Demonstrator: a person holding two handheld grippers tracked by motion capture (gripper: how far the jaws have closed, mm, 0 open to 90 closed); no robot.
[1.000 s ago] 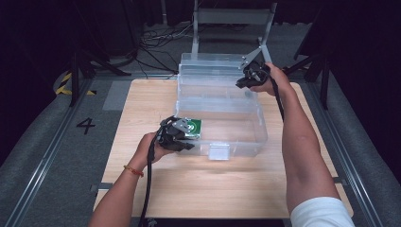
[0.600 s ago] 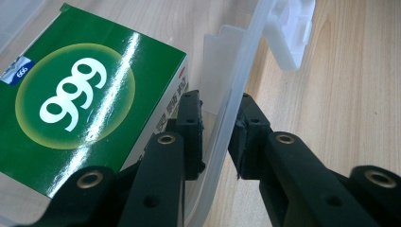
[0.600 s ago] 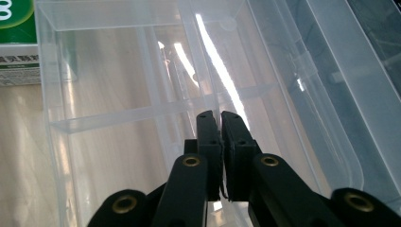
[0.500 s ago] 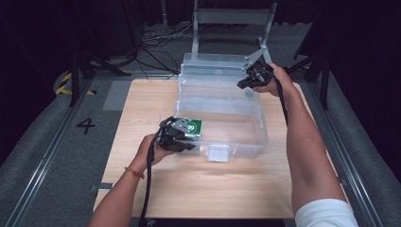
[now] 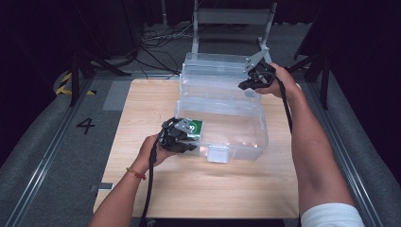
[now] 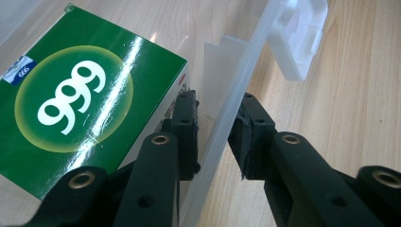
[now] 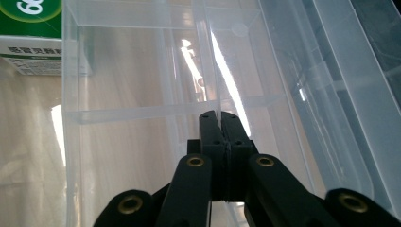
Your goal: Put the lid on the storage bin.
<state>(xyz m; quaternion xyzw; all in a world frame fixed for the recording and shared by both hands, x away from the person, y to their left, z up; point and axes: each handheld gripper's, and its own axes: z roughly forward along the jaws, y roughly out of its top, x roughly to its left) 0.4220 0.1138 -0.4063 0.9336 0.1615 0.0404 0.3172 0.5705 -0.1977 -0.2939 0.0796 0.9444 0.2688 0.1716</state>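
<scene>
Clear plastic storage box (image 5: 222, 124) open on wooden worktop (image 5: 198, 189), lid (image 5: 215, 64) tipped back behind. Glossy green carton with white "999" (image 6: 75, 99) already inside at near-left corner, lying flat. Left gripper (image 6: 215, 130) straddling front wall: jaws just been opening, wall between pads, no visible pinch. Right gripper (image 7: 219, 124) jaws closed, tips at thin inner divider (image 7: 179, 111) of the tray (image 5: 213, 87); grip on it unclear. Probably left: release, shut lid, snap front latch (image 5: 218, 153).
</scene>
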